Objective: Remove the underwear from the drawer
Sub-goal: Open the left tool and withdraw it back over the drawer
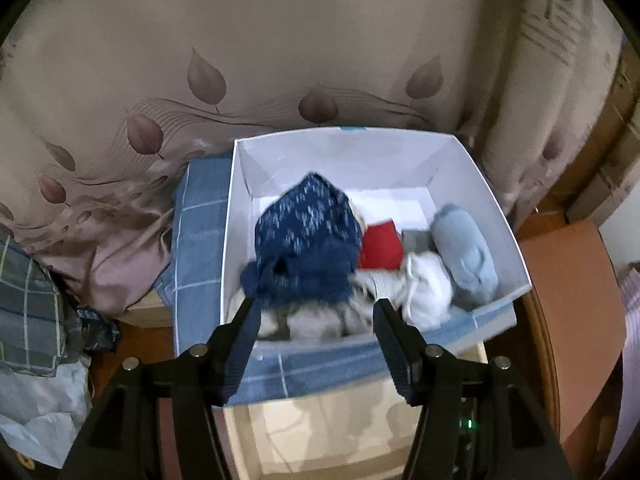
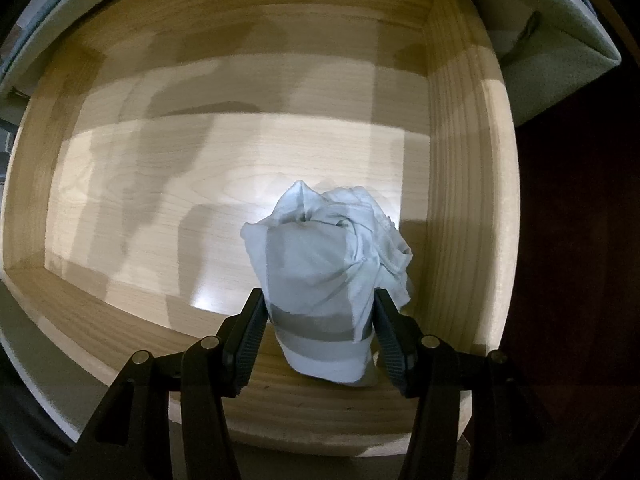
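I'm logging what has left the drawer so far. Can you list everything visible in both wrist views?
white box: one, white, on the blue checked cloth
dark blue underwear: one, navy with pale flecks, on the pile in the box, past the open left fingertips
red garment: one, red, mid-box
light blue roll: one, right side of box
white garments: white, front of box, number unclear
blue checked cloth: one, under the box
leaf-print fabric: one, beige, behind the box
wooden drawer: one, pale wood
pale underwear: one, only item in drawer
left gripper: black, open
right gripper: black, closed on pale underwear
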`<state>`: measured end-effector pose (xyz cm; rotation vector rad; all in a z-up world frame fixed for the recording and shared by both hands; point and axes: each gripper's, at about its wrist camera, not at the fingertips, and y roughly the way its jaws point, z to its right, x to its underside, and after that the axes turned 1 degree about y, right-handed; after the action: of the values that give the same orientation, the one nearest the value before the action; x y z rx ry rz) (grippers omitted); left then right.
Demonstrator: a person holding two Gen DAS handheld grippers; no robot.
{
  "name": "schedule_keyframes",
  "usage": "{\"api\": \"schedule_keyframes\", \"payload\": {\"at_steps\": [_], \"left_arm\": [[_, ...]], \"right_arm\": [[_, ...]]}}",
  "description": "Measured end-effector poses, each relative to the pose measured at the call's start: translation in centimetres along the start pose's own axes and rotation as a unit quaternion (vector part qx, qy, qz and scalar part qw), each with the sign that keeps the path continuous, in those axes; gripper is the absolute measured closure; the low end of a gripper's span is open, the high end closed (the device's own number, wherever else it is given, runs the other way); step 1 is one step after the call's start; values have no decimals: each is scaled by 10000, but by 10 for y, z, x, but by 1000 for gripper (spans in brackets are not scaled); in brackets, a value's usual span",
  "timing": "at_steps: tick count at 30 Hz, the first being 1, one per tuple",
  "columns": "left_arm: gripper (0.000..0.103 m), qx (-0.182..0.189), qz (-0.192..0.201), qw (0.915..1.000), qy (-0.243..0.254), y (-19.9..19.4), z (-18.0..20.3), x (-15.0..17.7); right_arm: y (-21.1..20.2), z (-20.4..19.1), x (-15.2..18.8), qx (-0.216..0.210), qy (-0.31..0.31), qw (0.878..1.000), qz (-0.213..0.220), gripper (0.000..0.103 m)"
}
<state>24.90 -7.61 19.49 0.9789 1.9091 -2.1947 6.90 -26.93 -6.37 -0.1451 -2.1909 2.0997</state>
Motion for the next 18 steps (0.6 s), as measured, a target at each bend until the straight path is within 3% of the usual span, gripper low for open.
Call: {"api": "schedule_keyframes", "payload": {"at_steps": [8,18], "left_arm": [[43,58,-193,9996,187,-9,-1,60],[43,-272,-641,9976,50,35,-12,150]], "right_arm": [[5,-13,-7,158,-48,9998,-131,50],[10,-29,-10,416,-207,9985,-297,52]]}}
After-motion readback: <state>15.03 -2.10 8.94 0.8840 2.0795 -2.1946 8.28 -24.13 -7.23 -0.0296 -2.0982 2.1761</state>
